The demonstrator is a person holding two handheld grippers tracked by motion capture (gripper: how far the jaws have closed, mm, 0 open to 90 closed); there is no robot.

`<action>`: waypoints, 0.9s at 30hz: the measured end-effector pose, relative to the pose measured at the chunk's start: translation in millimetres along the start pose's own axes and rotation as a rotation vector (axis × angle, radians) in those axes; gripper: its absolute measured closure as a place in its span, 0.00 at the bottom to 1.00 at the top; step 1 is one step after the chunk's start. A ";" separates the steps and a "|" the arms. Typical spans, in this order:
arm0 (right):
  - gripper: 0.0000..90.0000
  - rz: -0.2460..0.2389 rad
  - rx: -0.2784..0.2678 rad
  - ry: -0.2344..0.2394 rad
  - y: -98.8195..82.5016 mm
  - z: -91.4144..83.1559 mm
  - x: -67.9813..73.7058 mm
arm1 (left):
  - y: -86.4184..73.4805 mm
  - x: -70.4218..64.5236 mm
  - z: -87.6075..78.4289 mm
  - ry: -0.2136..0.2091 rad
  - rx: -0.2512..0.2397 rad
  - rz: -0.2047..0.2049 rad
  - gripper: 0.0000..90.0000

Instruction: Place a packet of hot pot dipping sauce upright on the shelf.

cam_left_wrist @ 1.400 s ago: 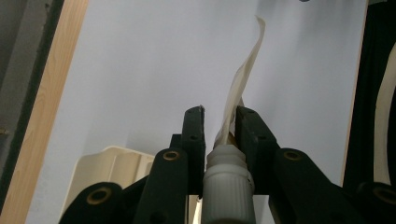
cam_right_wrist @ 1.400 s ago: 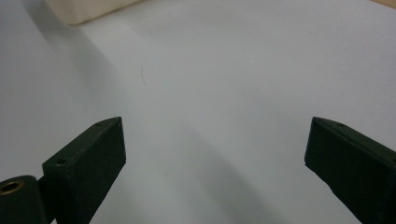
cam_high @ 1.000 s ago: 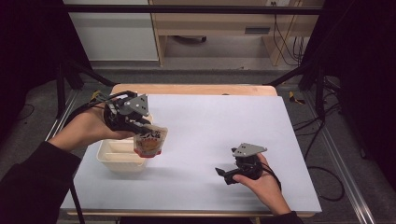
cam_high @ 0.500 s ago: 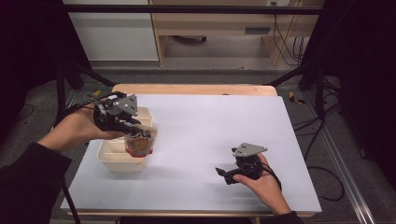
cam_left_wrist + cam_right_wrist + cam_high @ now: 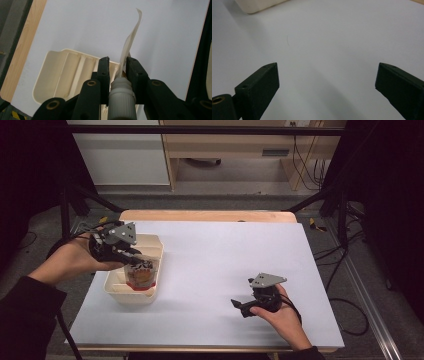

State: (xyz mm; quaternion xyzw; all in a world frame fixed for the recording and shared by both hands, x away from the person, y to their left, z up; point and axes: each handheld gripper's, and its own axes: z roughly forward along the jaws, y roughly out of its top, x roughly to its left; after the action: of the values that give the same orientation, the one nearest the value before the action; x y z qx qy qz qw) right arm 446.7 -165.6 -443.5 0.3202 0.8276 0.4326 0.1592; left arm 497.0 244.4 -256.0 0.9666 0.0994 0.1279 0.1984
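A white sheet (image 5: 215,270) covers a wooden table (image 5: 207,215) in a dim room with pale cabinets (image 5: 120,157) and loose cables (image 5: 305,155) behind. At the sheet's left side, the left gripper (image 5: 131,254) is clamped on the capped top of a spouted pouch (image 5: 141,274), which hangs over a cream tray (image 5: 150,295). Well apart, the right gripper (image 5: 240,304) rests low on the sheet, jaws spread wide, holding nothing.
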 end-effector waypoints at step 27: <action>0.06 0.001 0.001 -0.001 -0.4 -0.1 -0.9 | -28.0 -0.7 -0.7 -0.007 0.010 -0.027 0.82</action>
State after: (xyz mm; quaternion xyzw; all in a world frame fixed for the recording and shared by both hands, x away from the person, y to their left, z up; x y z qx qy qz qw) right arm 447.1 -166.5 -443.8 0.3210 0.8275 0.4323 0.1593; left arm 492.2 269.7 -267.0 0.9667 0.1122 0.1212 0.1956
